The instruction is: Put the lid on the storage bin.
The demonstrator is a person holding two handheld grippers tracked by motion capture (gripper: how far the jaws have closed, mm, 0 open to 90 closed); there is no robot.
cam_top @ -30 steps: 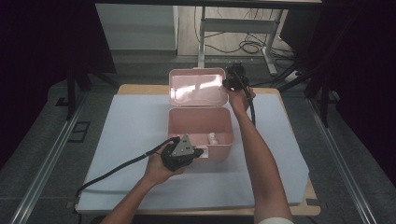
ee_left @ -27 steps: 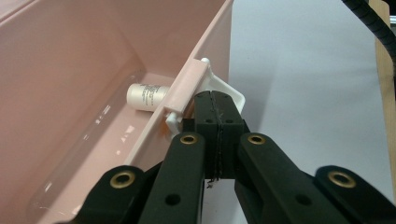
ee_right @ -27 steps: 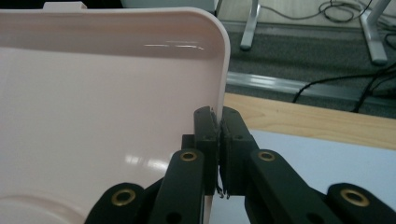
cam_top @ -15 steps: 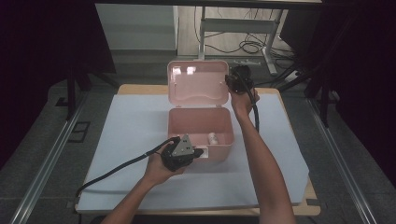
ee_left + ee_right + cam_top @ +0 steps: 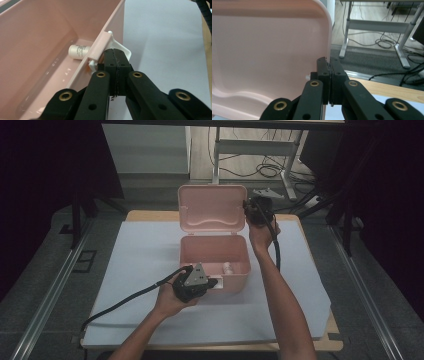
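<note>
A pink box stands open mid-table, its lid raised near upright at the back. Inside lies a small pale bottle, on its side by the front wall in the left gripper view. My left gripper is at the box's front wall, jaws shut on the white latch. My right gripper holds the lid's right edge, jaws shut on it. The lid's inner face takes up the left side of the right gripper view.
The box rests on a white mat over a wooden table. Black cables trail from both grippers across the mat. Beyond the table's far edge are desk legs and loose floor cables.
The lid has swung up from leaning back to near upright, with my right gripper on its edge. My left gripper has stayed at the latch.
</note>
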